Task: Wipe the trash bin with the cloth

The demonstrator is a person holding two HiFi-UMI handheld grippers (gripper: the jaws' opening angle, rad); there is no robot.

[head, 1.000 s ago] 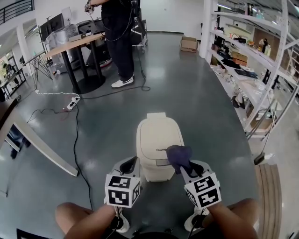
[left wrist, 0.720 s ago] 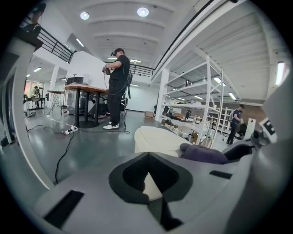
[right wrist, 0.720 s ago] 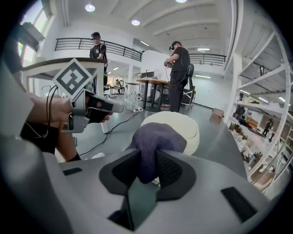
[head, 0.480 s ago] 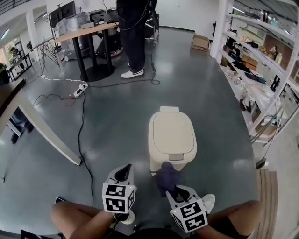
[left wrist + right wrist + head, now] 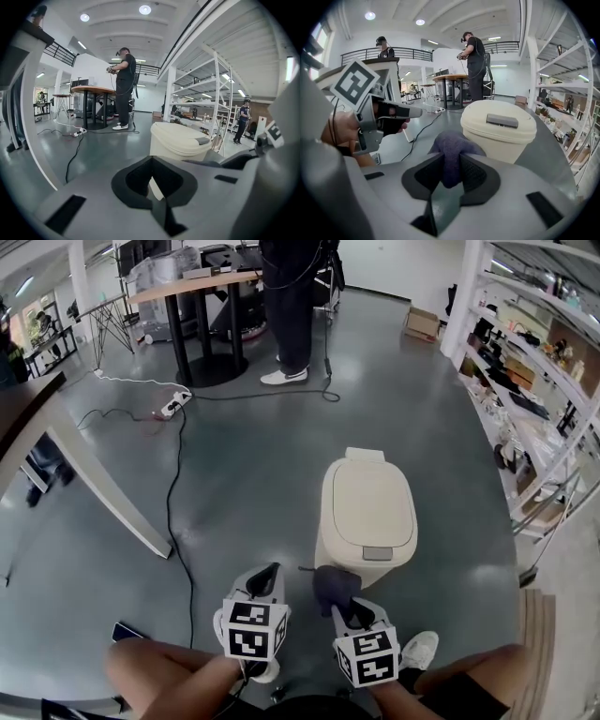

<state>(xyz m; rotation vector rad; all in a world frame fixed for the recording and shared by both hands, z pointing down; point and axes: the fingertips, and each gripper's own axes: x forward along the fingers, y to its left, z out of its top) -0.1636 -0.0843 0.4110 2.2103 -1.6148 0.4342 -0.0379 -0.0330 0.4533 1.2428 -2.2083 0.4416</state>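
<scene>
Cloth, soft and light, is pinched at its bunched middle in my right hand-held gripper, just beside the trash bin; my left hand-held gripper is pressed together, empty; the bin is probably light and may slide under wiping.

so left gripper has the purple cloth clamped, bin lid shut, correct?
No, the right gripper has it: the right gripper view shows the purple cloth clamped between its jaws. The left gripper has its jaws shut on nothing. The trash bin lid is shut, as you said.
</scene>
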